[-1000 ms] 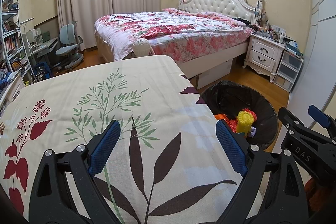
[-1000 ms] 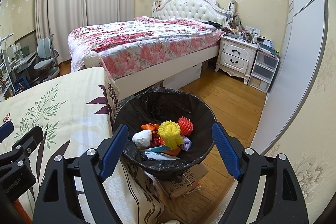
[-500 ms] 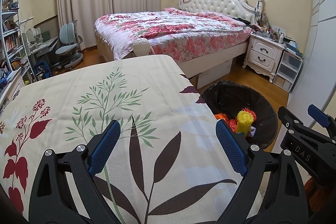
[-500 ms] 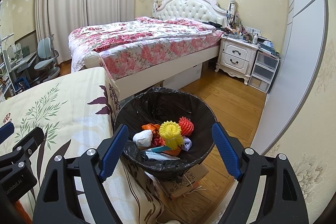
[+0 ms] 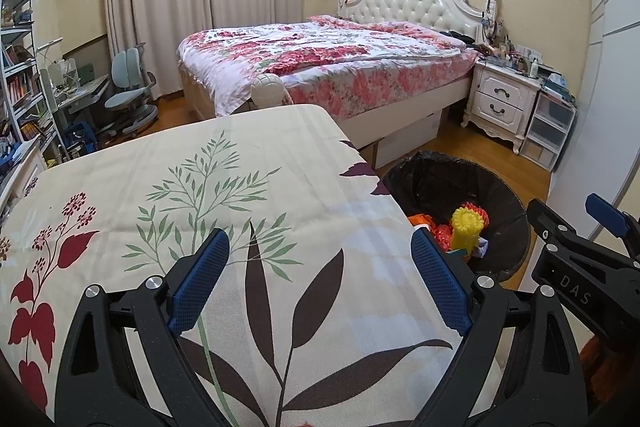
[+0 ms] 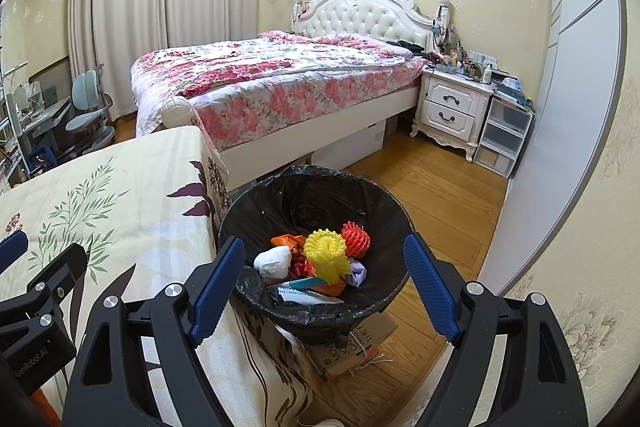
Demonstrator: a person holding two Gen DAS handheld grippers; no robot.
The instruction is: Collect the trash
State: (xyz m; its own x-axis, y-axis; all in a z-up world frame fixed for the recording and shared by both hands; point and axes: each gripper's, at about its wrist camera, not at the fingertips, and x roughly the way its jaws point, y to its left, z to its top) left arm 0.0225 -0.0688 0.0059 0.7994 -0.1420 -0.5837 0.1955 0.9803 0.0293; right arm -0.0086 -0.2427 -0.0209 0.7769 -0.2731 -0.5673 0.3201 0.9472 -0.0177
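Bedroom bin [image 6: 362,303] with foam-net trash [image 6: 326,255]

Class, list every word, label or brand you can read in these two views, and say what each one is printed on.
"DAS": on the black body of the right gripper, seen from the left wrist.
"GenRobot.AI": on the black body of the left gripper, seen from the right wrist.
Brown cardboard box under the black-lined trash bin: upside-down print, only fragments, not readable.
White paper slip in the bin: too small to read.

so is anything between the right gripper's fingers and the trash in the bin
Nothing. In the right wrist view the open right gripper hangs over the bin; only air separates it from the yellow foam net below.
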